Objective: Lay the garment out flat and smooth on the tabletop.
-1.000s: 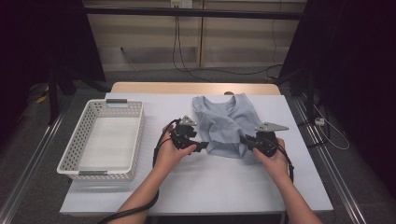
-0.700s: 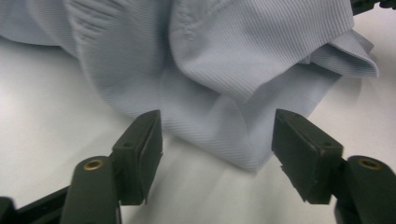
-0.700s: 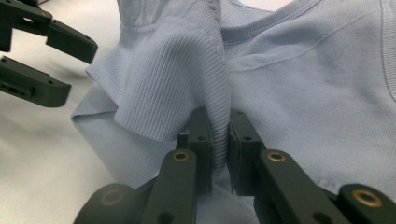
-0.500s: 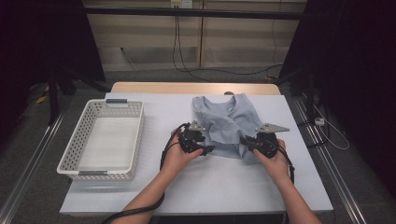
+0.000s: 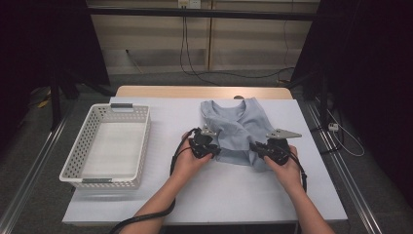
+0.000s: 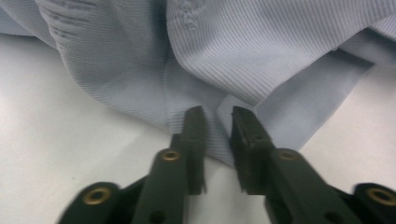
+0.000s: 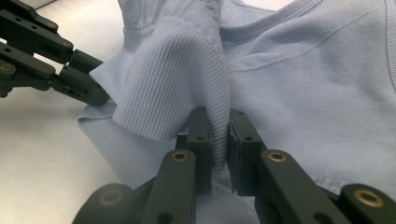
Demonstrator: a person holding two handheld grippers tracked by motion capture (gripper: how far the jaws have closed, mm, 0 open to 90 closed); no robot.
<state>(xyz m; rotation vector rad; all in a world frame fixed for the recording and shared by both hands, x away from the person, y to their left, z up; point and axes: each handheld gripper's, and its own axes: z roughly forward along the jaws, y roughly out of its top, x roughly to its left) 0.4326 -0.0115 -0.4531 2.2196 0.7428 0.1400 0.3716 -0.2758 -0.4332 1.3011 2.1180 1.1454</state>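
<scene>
- The right gripper (image 7: 219, 135) is clamped on a raised fold of the top (image 7: 299, 84); the ribbed cloth stands pinched between its jaws.
- The left gripper (image 6: 218, 122) has its jaws just closing on the hem of the top (image 6: 261, 51). A narrow gap remains, with a strip of cloth edge lying in it; whether the pads already bite cannot be told.
- The top (image 5: 237, 127) lies on the right half of the table (image 5: 234, 195), neckline toward the far edge, lower part bunched between the two grippers.
- Risk, judged: the left jaws may catch one layer only, or only the very edge. A pull would then slip the hem free.
- Risk, judged: the right grip holds a thick fold. If the hands spread apart unevenly, the fold can drag through the jaws or twist the cloth instead of flattening it.
- Risk, judged: lifting before the left grip seats leaves the top hanging from one side.
- The left gripper (image 5: 203, 145) and right gripper (image 5: 272, 148) both rest low at the near edge of the top.
- A white basket (image 5: 78, 165) stands on the left of the table, well apart from the top.
- The table has a white cover with a wood strip at the far edge. Around it are dark curtains, a pale wall panel, cables and grey floor.
</scene>
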